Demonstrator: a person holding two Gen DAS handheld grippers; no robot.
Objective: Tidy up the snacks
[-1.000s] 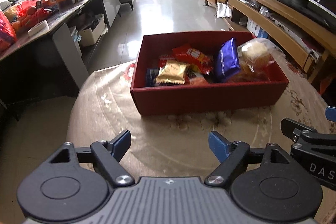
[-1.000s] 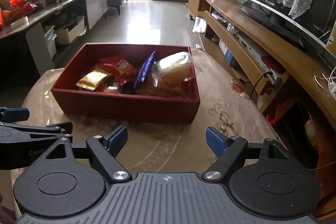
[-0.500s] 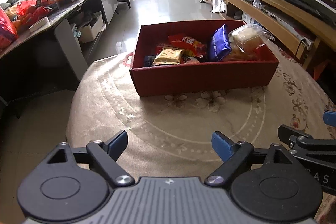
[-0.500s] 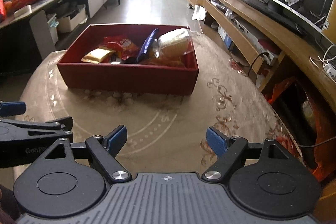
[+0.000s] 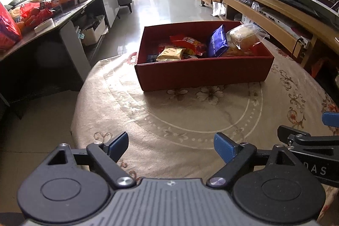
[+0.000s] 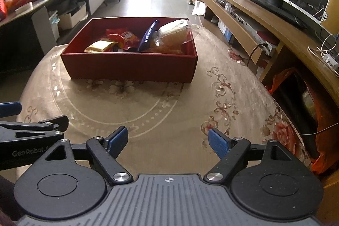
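Note:
A dark red box [image 5: 201, 73] [image 6: 131, 69] stands on the far half of a round table with a beige patterned cloth [image 5: 190, 115] [image 6: 169, 111]. Inside lie several snack packets: a gold packet [image 5: 170, 53] [image 6: 101, 46], a red packet [image 5: 187, 42] [image 6: 121, 36], a blue packet [image 5: 217, 41] [image 6: 149, 34] standing on edge, and a clear-wrapped cake [image 5: 243, 36] [image 6: 174, 32]. My left gripper [image 5: 171, 146] hovers open over the near cloth with nothing between its fingers. My right gripper [image 6: 168, 141] is open and empty too, beside it to the right.
A long dark desk [image 5: 53, 16] piled with bags and boxes runs along the left. A wooden TV bench [image 6: 264, 20] with a lace-covered screen runs along the right, close to the table's edge. An orange bag [image 6: 284, 79] sits by the table at right. Tiled floor [image 5: 169, 5] lies beyond.
Both grippers have drawn back from the box toward the near edge of the table, so the box looks smaller and farther. The left jaws stand slightly wider than a second ago.

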